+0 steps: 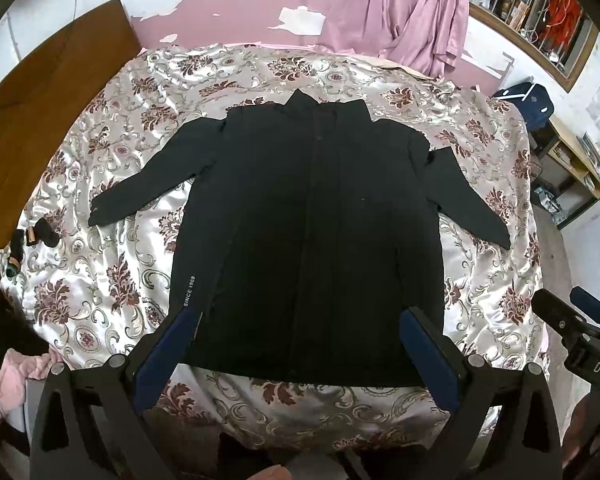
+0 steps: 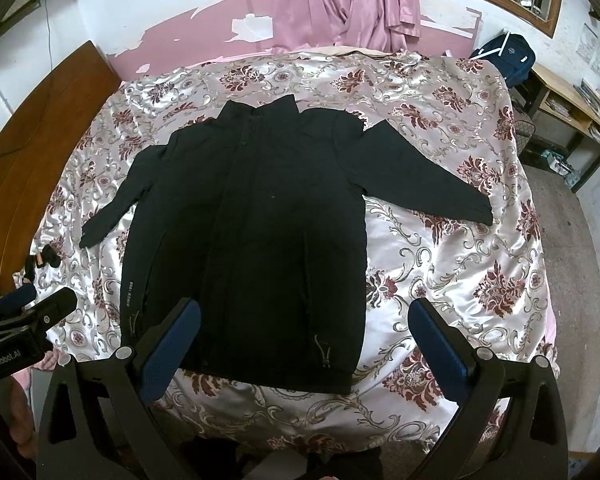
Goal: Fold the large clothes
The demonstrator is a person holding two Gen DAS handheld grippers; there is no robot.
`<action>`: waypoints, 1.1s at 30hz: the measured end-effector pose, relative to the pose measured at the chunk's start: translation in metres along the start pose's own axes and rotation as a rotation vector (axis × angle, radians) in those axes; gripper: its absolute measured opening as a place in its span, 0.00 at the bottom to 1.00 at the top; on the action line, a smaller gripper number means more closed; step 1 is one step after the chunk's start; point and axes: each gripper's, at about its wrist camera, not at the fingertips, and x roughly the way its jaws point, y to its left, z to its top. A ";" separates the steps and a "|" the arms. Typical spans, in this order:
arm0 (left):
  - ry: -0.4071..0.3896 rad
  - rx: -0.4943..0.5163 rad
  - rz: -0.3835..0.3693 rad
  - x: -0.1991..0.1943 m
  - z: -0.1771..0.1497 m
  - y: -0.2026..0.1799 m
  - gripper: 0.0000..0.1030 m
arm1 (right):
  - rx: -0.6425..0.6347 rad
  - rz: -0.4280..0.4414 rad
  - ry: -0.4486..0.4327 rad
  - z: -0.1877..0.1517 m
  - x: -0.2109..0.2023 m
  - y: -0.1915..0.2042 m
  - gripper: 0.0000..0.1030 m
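A black jacket (image 1: 312, 220) (image 2: 252, 216) lies flat on the bed, front up, collar at the far end, both sleeves spread out to the sides. White lettering runs along its left hem side. My left gripper (image 1: 300, 316) hovers open above the jacket's near hem, its blue pads (image 1: 164, 356) wide apart with nothing between them. My right gripper (image 2: 304, 312) is open too, held over the jacket's lower right corner. Each gripper shows at the edge of the other's view: the right gripper (image 1: 580, 332) and the left gripper (image 2: 24, 312).
A floral satin bedspread (image 1: 100, 272) (image 2: 440, 272) covers the bed. A wooden headboard (image 1: 40, 120) stands at left. Small dark items (image 1: 36, 236) lie near the left sleeve. Pink clothes (image 1: 400, 12) hang on the far wall. Shelves and a blue bag (image 2: 512, 56) stand at right.
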 end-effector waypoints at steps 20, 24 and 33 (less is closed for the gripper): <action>0.001 -0.002 0.000 0.001 0.002 0.003 1.00 | 0.000 0.001 -0.002 0.001 0.001 0.001 0.99; 0.004 -0.005 0.001 0.001 0.003 0.003 1.00 | 0.000 0.001 -0.002 0.002 0.001 0.002 0.99; 0.006 -0.009 -0.006 0.002 0.003 0.004 1.00 | -0.005 -0.006 0.006 0.002 0.001 0.002 0.99</action>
